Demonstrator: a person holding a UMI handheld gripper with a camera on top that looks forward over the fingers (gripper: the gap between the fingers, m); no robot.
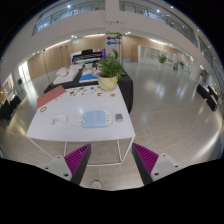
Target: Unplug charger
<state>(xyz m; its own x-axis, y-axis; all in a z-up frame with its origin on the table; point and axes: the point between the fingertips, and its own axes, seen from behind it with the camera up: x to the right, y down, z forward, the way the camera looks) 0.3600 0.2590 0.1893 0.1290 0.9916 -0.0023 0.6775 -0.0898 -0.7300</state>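
gripper [110,150]: held wide open, nothing between the fingers, only bare floor showing in the gap; raised above the floor and well short of the white table.
fingers [80,160]: two dark prongs, each with a magenta pad on its inner face, aimed toward the near end of the white table.
white table [70,135]: long, white-topped, on thin white legs, standing ahead of the fingers and running away from them.
charger [60,120]: too small to make out for certain; most likely the small white thing lying on the left part of the white table's near half, beyond the left finger and well apart from both fingers, untouched.
light-blue item [95,119]: flat, lying mid-width on the white table, just to the right of the small white thing.
small dark item [118,117]: lying on the right part of the white table, beside the light-blue item.
pink flat item [50,96]: lying at the left edge of the white table's far part.
potted plant [110,68]: green and leafy, upright in a pale pot at the far end of the white table.
floor [165,110]: pale and glossy, spreading out to the right of the white table.
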